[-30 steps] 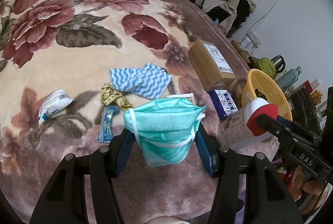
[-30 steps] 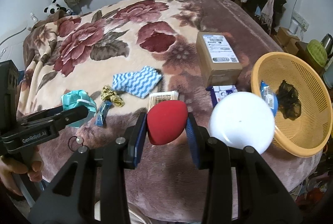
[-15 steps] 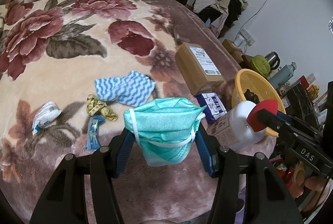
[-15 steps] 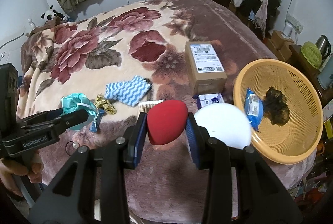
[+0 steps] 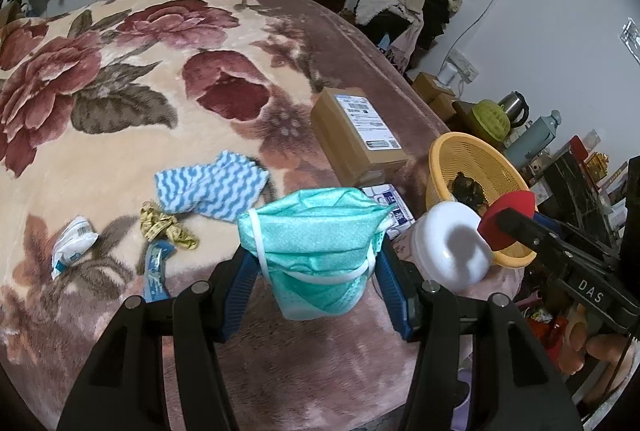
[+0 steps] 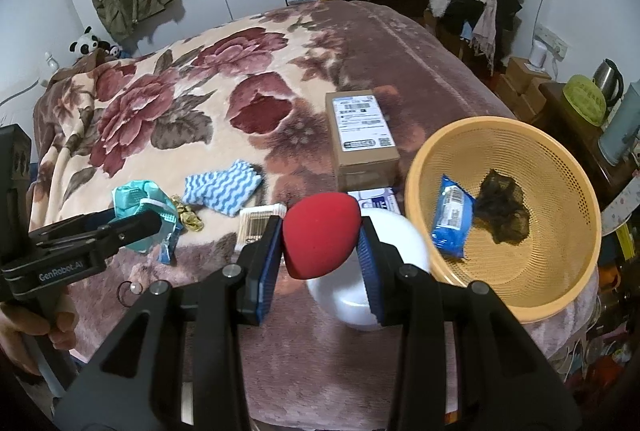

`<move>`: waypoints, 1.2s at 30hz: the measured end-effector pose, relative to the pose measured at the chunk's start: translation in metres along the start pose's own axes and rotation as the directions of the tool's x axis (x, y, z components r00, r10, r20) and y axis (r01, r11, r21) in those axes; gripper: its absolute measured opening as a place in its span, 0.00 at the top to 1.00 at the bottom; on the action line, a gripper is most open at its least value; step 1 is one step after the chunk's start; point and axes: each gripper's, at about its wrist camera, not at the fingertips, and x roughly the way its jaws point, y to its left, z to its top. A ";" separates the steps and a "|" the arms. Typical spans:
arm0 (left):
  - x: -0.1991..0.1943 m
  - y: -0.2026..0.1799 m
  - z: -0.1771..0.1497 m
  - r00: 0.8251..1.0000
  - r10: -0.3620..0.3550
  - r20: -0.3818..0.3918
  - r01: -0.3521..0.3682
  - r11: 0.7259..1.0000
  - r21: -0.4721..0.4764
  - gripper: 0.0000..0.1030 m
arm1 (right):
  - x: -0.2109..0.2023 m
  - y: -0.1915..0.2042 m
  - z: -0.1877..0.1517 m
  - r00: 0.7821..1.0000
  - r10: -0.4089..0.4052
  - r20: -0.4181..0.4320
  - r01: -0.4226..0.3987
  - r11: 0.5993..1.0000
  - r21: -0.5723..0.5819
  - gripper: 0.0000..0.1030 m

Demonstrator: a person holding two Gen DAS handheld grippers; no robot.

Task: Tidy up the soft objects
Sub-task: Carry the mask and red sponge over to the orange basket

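Observation:
My left gripper is shut on a teal face mask and holds it above the flowered blanket; the mask also shows in the right wrist view. My right gripper is shut on a red egg-shaped sponge, also seen at the right of the left wrist view. It hangs over a white bottle cap, left of the yellow basket. The basket holds a blue packet and a dark hair net. A blue-and-white wavy cloth lies on the blanket.
A cardboard box lies behind the bottle. A yellow tape measure, a white packet, a blue strip, cotton swabs and a blue-white pack lie on the blanket. Cluttered shelves stand to the right.
Both grippers have risen and shifted right toward the basket, each still holding its object. The sponge now sits closer to the basket rim.

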 end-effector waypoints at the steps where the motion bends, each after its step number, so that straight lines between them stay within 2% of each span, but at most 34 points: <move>1: 0.001 -0.003 0.001 1.000 -0.002 -0.001 0.002 1.000 0.004 0.43 | -0.001 -0.003 0.000 1.000 -0.002 0.001 0.002 1.000 0.003 0.63; 22: 0.023 -0.068 0.014 0.999 -0.037 -0.022 0.039 0.995 0.096 0.43 | -0.026 -0.062 0.003 0.997 -0.064 0.038 0.061 0.996 0.072 0.63; 36: 0.039 -0.133 0.032 0.994 -0.101 -0.040 0.106 0.980 0.167 0.43 | -0.038 -0.112 0.000 0.991 -0.124 0.042 0.117 0.983 0.142 0.63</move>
